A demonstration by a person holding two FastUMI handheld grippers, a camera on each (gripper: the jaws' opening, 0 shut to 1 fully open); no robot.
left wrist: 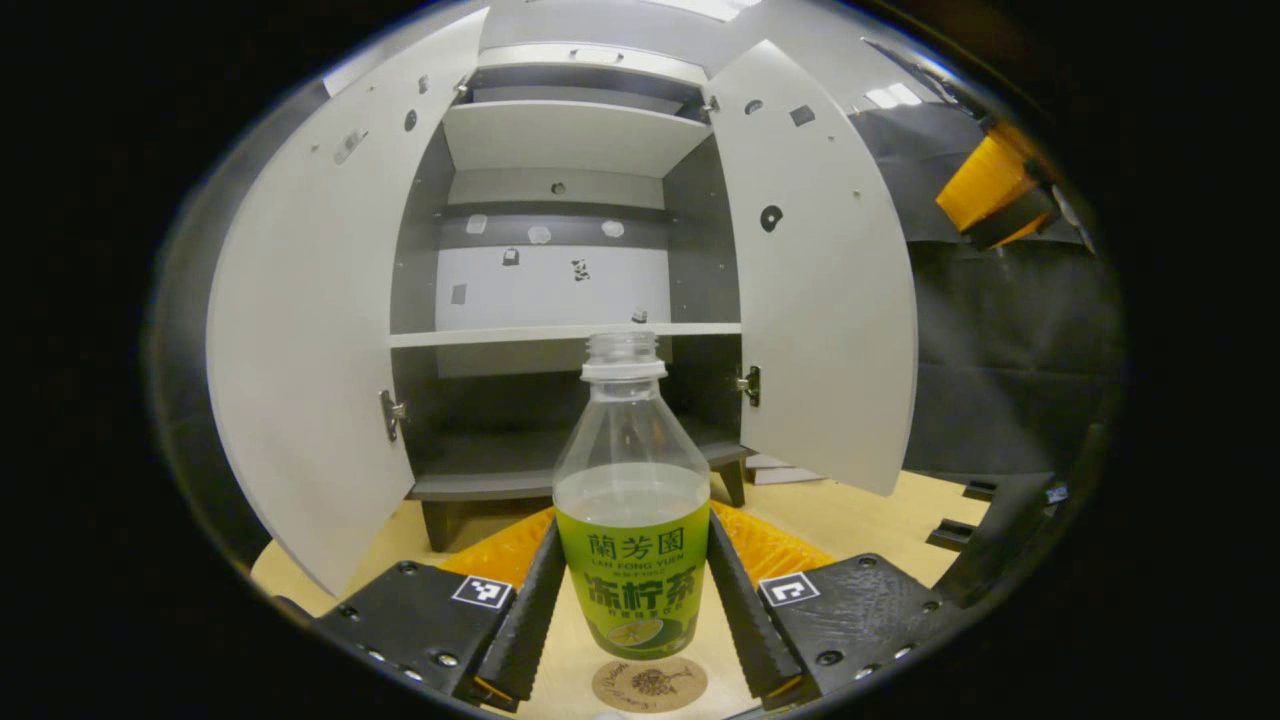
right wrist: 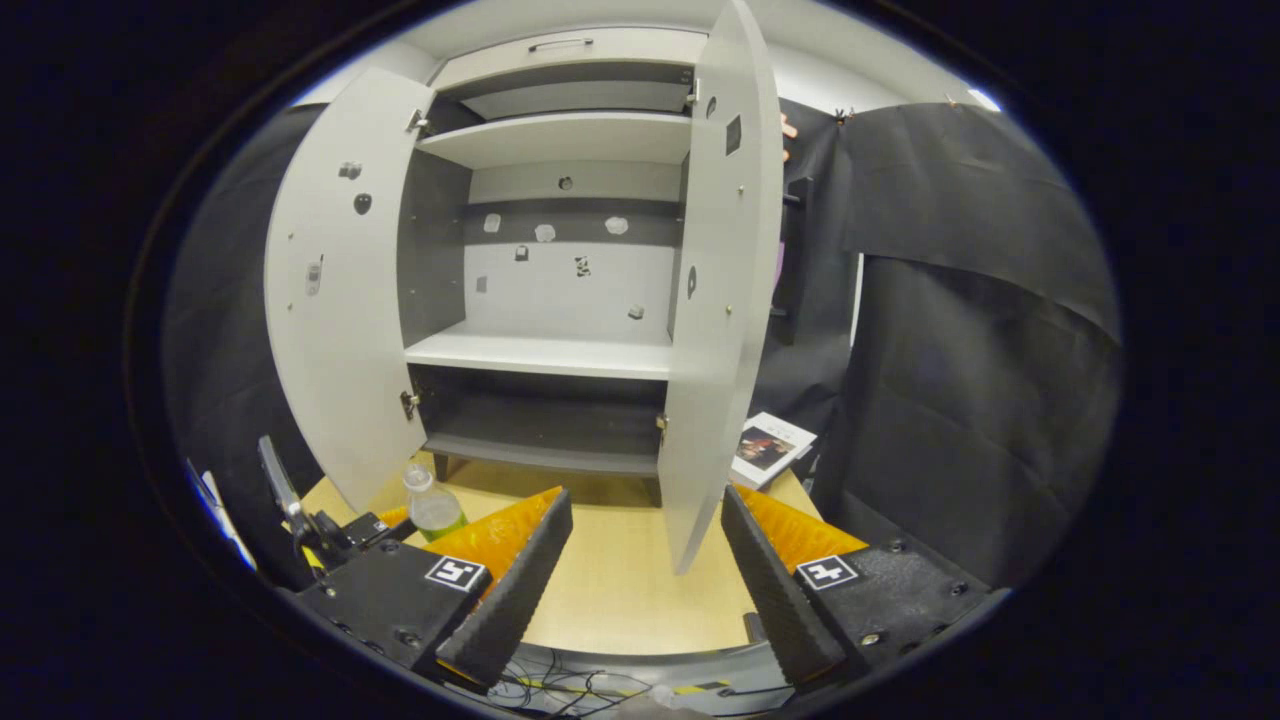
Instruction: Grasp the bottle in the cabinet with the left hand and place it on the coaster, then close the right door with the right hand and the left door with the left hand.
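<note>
Left gripper (left wrist: 630, 620) nearest me, fingers pressed on both sides of the bottle (left wrist: 632, 520), upright just above the coaster (left wrist: 650, 684); can't tell if it touches. Cabinet (right wrist: 560, 355) stands behind on the table (right wrist: 620, 580), both doors (right wrist: 345, 290) swung open. Right gripper (right wrist: 645, 575) spread wide, holding nothing.

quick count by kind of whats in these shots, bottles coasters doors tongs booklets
bottle: 1
coaster: 1
cabinet doors: 2, left door and right door, both open
tongs: 2, left tongs and right tongs
booklet: 1
total: 7
</note>
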